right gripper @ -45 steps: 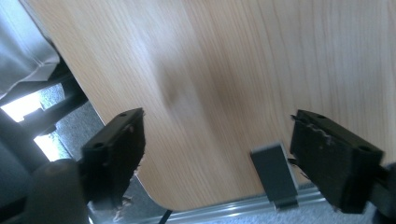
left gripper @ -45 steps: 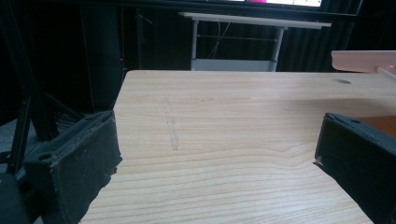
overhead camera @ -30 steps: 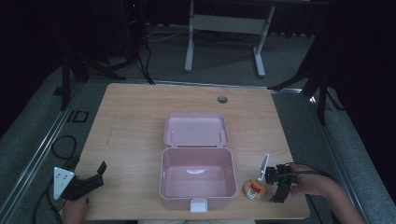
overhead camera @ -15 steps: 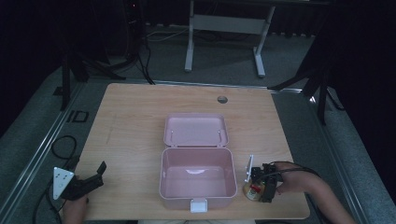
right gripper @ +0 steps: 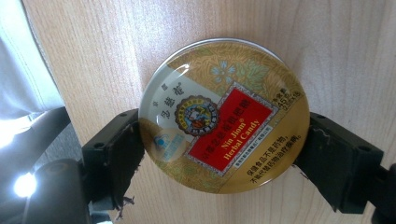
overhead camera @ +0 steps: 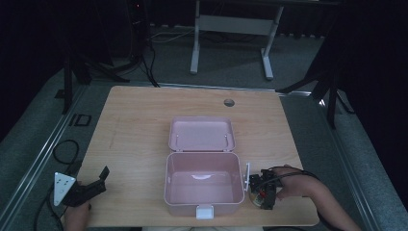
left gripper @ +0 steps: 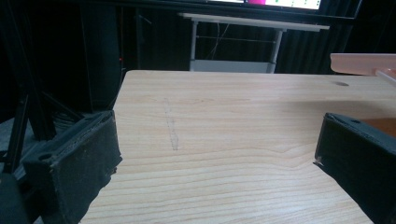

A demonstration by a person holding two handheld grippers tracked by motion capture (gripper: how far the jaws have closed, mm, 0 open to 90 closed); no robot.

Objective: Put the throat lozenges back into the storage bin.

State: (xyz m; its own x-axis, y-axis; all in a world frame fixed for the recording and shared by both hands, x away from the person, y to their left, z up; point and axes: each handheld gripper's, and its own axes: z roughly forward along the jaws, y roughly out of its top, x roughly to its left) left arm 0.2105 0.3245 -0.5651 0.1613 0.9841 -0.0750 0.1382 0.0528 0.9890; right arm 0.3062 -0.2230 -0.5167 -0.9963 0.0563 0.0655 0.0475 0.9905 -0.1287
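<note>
A round gold candy tin (right gripper: 224,116) with a red label lies flat on the wooden table (overhead camera: 139,120), just right of the open pink box (overhead camera: 167,183). My right gripper (right gripper: 224,149) points down at it, and its black jaws press against the tin's two opposite edges. From above, the right gripper (overhead camera: 262,190) and the tin (overhead camera: 260,199) sit near the table's front right. The box's lid (overhead camera: 201,134) lies folded back behind it, and the box is empty. My left gripper (overhead camera: 96,180) rests open at the front left corner, nothing between its jaws (left gripper: 217,149).
A small round hole (overhead camera: 229,102) is in the table's far side. The pink box edge (left gripper: 364,63) shows at the right of the left gripper view. A white table frame (overhead camera: 231,24) stands on the floor behind, and cables (overhead camera: 62,149) lie to the left.
My right gripper moved left toward the box and settled over the tin, its jaws now around it. The left gripper has stayed put.
</note>
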